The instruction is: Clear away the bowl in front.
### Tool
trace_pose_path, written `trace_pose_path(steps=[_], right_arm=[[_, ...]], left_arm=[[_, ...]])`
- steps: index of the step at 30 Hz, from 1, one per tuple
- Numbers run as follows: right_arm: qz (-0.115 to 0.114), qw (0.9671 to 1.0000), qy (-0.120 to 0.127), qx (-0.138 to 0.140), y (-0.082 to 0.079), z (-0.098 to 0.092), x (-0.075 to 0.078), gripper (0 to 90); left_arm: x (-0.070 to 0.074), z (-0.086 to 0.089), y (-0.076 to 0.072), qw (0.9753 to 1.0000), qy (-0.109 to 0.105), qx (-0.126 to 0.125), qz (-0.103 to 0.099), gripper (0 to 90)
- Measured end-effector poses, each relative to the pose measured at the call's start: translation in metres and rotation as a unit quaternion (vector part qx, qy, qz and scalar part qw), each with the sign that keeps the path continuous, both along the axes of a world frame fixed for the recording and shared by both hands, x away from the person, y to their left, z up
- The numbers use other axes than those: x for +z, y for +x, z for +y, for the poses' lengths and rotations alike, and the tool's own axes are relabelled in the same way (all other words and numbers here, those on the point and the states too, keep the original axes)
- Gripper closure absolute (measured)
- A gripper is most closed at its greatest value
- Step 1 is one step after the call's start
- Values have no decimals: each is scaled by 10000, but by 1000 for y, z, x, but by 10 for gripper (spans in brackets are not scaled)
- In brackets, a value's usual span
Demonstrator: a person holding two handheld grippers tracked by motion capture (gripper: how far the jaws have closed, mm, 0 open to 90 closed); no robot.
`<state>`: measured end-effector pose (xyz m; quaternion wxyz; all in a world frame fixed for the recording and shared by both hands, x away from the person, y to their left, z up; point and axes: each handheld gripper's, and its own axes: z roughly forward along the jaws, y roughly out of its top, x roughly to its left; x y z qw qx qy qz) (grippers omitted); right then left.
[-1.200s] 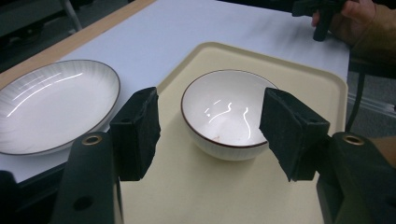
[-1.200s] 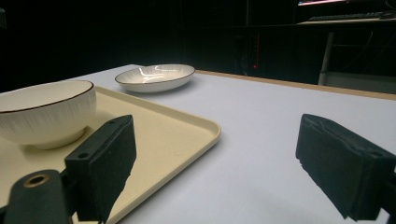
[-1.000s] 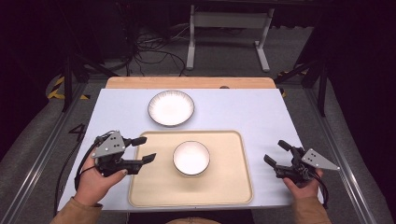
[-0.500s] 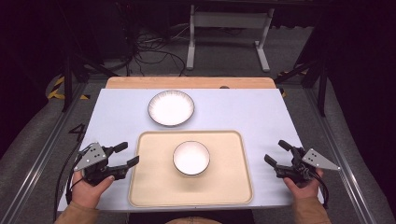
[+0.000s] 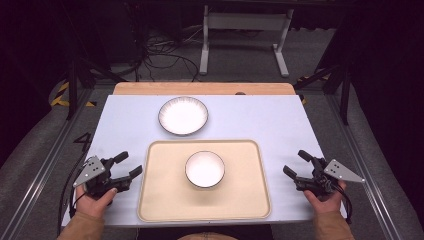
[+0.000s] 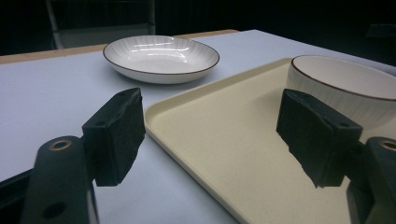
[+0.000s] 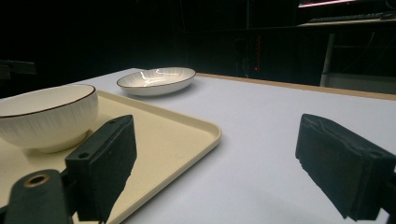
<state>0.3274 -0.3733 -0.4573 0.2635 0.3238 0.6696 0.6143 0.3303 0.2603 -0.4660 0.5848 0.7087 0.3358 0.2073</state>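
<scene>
Resting on a pale table (image 5: 125, 125), a cream tray (image 5: 160, 200) holds a small white bowl (image 5: 205, 169) with a dark rim, which stands near the tray's middle. Beyond the tray, well apart from the bowl, a white plate (image 5: 183, 115) with the same dark rim lies on the table surface.

A person's left hand (image 5: 95, 197) holds the left gripper (image 5: 129, 166) low at the table's left, just beside the tray's left edge. Its jaws are spread wide and hold nothing. In the left gripper view, the tray's near corner (image 6: 196, 135) runs between the two jaws, the bowl (image 6: 345, 81) sits behind the right-hand jaw, and the plate (image 6: 161, 57) lies farther off above the left-hand jaw.

The right hand (image 5: 325, 197) holds the right gripper (image 5: 298, 163) at the table's right, near the tray's right edge but apart from it. Its jaws also stand wide apart and empty. In the right gripper view, the bowl (image 7: 46, 114) appears beyond the left-hand jaw, outside the gap, and bare table fills the space between the jaws. Neither gripper touches the bowl.
</scene>
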Motion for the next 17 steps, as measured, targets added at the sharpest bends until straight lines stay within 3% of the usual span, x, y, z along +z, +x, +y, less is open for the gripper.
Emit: trace_pose_path(steps=[7,13,17], right_arm=[[-8,10000,15,0,0,0,0,130],[-6,10000,22,0,0,0,0,130],[-10,10000,18,5,0,0,0,130]], left_arm=[[-4,1,0,9999,-56,161,2,226],[-3,-6,-2,9995,288,101,-111,186],[-3,-6,-2,9994,287,97,-145,172]])
